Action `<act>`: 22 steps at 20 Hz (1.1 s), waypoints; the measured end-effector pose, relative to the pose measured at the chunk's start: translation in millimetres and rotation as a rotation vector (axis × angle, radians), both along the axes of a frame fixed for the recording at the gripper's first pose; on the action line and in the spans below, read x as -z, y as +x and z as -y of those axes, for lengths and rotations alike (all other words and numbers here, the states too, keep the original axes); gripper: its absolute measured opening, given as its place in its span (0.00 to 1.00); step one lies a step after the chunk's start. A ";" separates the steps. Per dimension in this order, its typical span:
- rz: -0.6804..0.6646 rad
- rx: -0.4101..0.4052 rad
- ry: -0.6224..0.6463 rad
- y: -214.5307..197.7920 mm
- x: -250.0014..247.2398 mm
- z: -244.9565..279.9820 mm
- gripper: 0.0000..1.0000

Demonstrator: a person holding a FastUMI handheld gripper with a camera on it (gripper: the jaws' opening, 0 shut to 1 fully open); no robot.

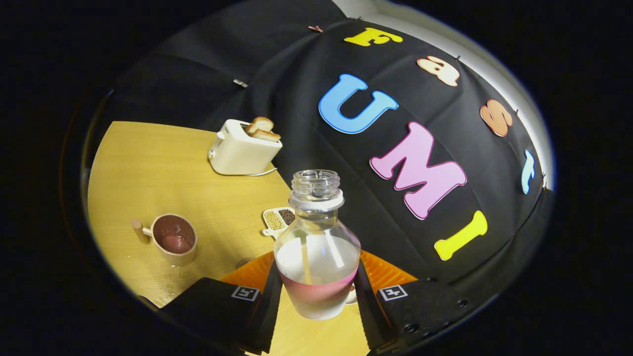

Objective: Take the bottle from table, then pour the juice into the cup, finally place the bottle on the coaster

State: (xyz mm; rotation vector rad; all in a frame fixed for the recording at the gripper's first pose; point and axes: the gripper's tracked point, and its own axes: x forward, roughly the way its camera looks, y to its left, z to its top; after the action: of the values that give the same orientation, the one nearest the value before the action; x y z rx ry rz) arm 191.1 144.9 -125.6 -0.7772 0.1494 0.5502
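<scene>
The tool [317, 291] was closed on the bottle [317, 247]: its two fingers pressed on the lower body of the bottle, one from each side, so the bottle stood between them and rose up ahead of them. The bottle was clear plastic, without a cap, with a white ring under its open threaded neck. A small amount of pink juice [316, 292] lay low in it, at the height of the fingers, and the upper part of the bottle looked empty. The whole scene appeared tilted, so I cannot tell whether the bottle was upright or leaning.

The cup [173, 239] stood on the wooden counter [148, 168], to the left of the tool and well apart from the bottle. It was a beige cup with a handle pointing away from the tool, and there was dark pink juice inside it. Some small wet drops [170, 279] lay on the counter just beside the cup, on the side nearer to the tool.

Beyond the fingers, near the bottle's shoulder, lay a small white dish with two compartments [278, 220], filled with light and dark grains. Farther, at the back of the counter against the black wall, stood a cream toaster [242, 151] with slices of toast [262, 128] sticking out of it.
</scene>
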 end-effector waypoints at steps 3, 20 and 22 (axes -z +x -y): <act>-0.043 0.045 0.109 10.4 2.3 2.2 0.72; -0.345 0.285 0.726 61.7 116.3 -7.6 0.72; -0.342 0.282 0.733 67.2 127.3 -13.7 0.72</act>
State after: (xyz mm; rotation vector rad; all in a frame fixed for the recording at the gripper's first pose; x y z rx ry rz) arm 258.3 158.5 -252.9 0.0581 0.3430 0.4191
